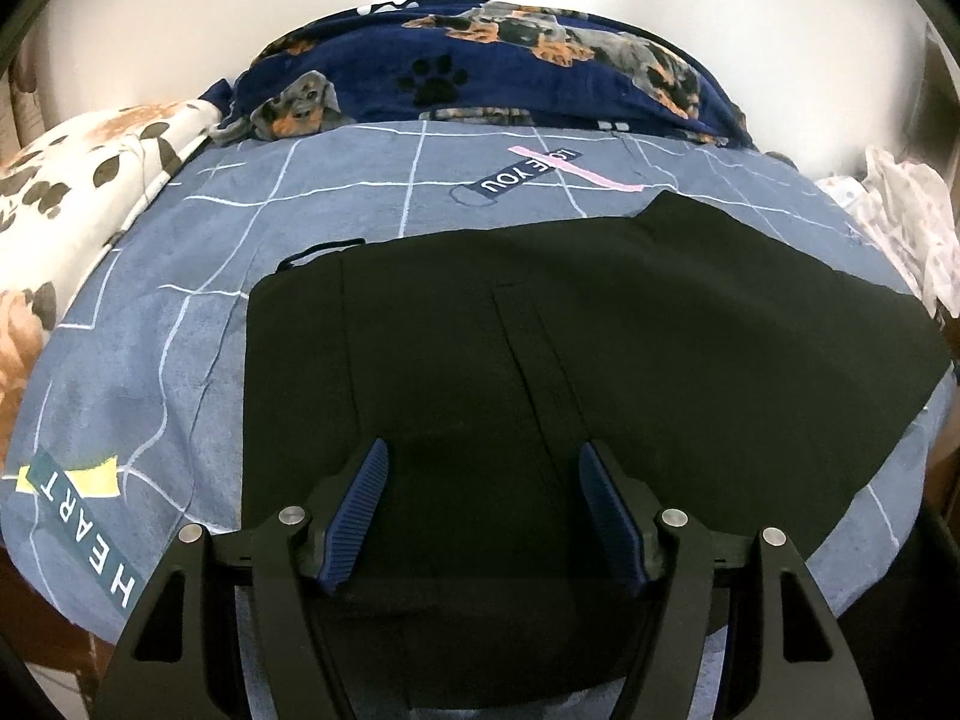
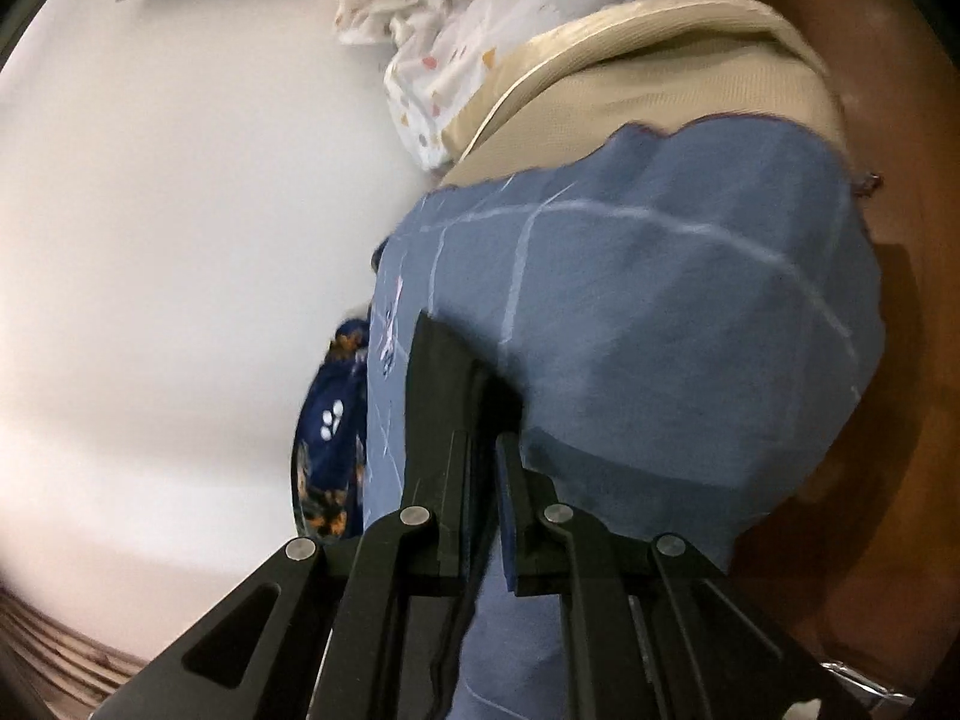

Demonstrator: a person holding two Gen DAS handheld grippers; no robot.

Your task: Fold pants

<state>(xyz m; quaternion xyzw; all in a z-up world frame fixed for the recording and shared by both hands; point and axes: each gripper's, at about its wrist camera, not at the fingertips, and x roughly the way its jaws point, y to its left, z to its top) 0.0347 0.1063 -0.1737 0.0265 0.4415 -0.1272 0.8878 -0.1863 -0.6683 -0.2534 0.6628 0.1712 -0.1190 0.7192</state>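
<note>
Black pants point(image 1: 600, 312) lie spread flat on a blue-grey bed sheet point(image 1: 180, 330) with white grid lines; one leg reaches toward the right edge. My left gripper point(image 1: 482, 447) hovers open over the near part of the pants, and nothing is pinched between its blue pads point(image 1: 366, 504). In the right wrist view my right gripper point(image 2: 482, 441) is shut on a black edge of the pants point(image 2: 441, 372). That edge stands up from the sheet point(image 2: 660, 312) near the corner of the bed. The rest of the pants is hidden in this view.
A navy dog-print blanket point(image 1: 480, 72) is heaped at the far end of the bed, with a white paw-print blanket point(image 1: 78, 192) to its left. White patterned cloth point(image 1: 900, 222) lies at the right, on the beige mattress point(image 2: 660, 60). A white wall point(image 2: 180, 180) stands behind.
</note>
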